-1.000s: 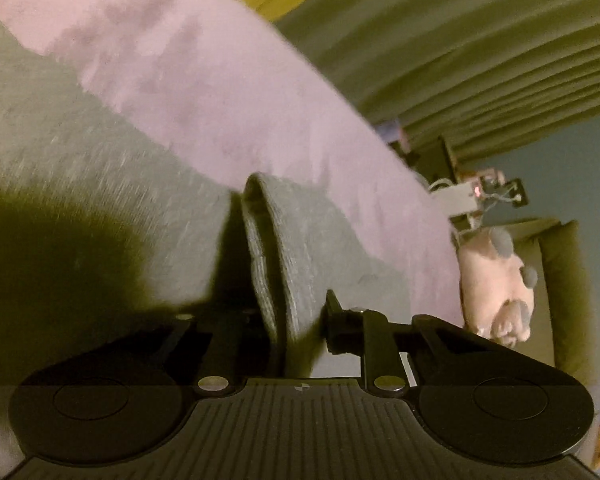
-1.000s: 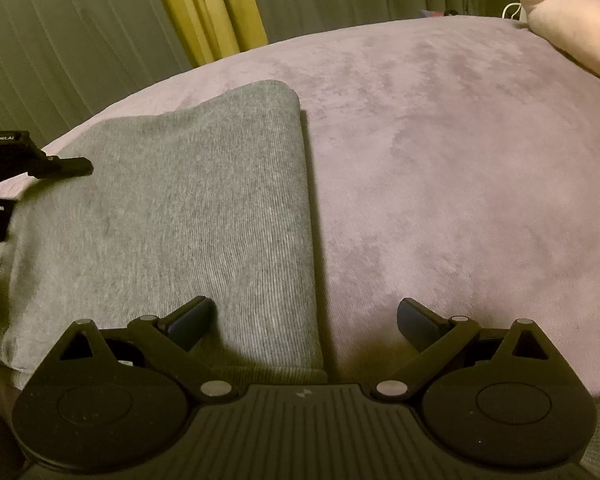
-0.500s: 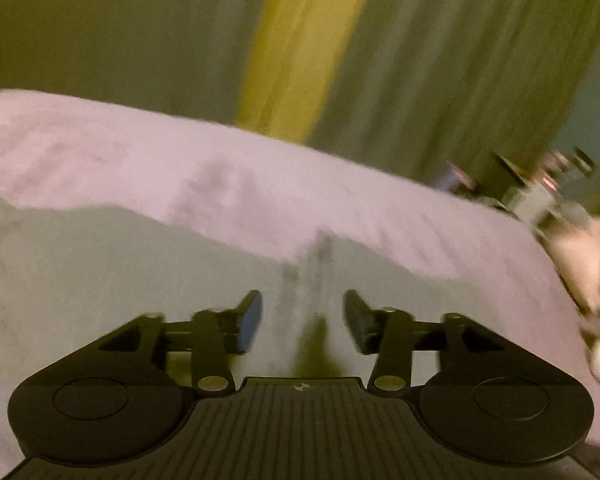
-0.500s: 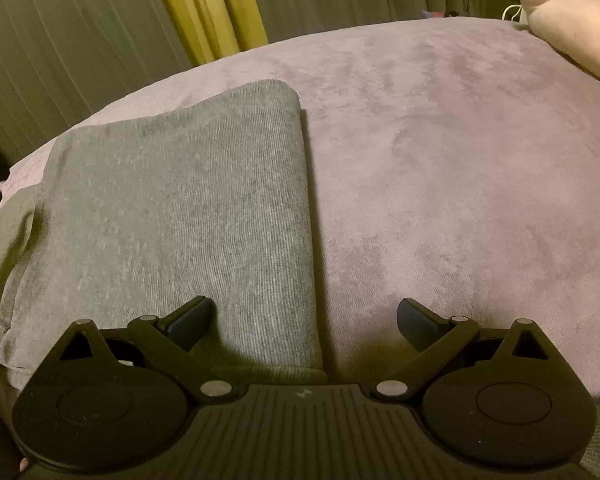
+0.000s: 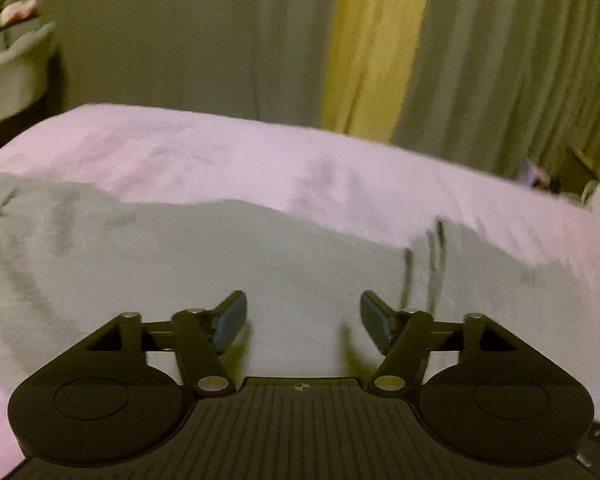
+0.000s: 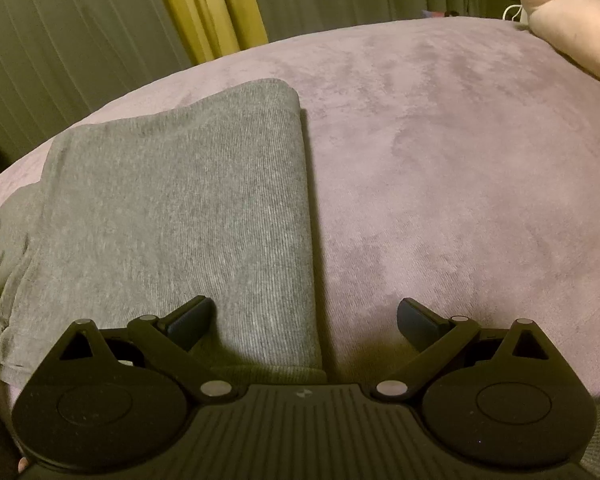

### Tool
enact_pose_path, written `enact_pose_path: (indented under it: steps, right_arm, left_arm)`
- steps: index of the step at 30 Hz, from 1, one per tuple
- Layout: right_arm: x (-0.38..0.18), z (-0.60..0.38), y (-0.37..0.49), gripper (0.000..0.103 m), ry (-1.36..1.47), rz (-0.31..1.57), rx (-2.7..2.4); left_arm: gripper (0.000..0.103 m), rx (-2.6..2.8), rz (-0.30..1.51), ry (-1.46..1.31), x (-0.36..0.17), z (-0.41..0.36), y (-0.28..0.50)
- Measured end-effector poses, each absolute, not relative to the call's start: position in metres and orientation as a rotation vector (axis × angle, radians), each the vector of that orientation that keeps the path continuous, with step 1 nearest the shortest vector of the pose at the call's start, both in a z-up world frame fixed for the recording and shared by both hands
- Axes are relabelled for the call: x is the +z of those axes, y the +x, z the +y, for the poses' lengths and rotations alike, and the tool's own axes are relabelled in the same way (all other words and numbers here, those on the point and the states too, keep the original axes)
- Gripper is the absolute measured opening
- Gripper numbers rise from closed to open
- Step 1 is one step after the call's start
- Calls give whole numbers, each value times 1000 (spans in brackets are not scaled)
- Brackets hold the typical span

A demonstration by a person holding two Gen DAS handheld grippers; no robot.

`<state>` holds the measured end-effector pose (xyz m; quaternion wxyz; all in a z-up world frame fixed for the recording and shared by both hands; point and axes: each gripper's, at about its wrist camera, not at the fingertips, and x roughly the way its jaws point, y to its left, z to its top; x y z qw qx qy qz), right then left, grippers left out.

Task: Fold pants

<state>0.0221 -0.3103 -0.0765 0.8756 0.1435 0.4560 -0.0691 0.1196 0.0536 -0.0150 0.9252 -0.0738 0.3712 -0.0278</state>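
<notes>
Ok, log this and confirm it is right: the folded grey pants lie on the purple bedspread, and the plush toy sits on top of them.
One thing is wrong. The plush toy sits apart from the folded grey pants, at the far right of the purple bedspread, as the right wrist view shows.

Two wrist fisheyes, close, angled downward, sharing the grey pants (image 6: 172,208) and bed (image 6: 440,168).

Pants (image 6: 188,216): folded grey, ahead-left of our right gripper (image 6: 304,320).
Jaws: we hold them wide, empty.
Bedspread (image 6: 460,168): mauve, ahead-right.
</notes>
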Motion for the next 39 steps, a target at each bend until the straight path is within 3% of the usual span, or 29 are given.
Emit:
enact_pose_path:
  steps: [5, 12, 20, 33, 39]
  right_arm:
    - [-77, -311, 22, 99, 300, 951, -143]
    - [-77, -310, 22, 99, 304, 949, -144]
    - [-78, -309, 25, 99, 303, 944, -156]
    - [-79, -306, 27, 99, 291, 948, -170]
    - [-80, -305, 27, 99, 286, 946, -171]
  left_arm:
    - [92, 114, 757, -274, -19, 126, 98]
    - [95, 374, 702, -521, -37, 242, 49]
    - [95, 291, 652, -823, -72, 303, 59]
    - [95, 214, 585, -878, -90, 334, 98]
    - [80, 252, 604, -880, -89, 338, 98]
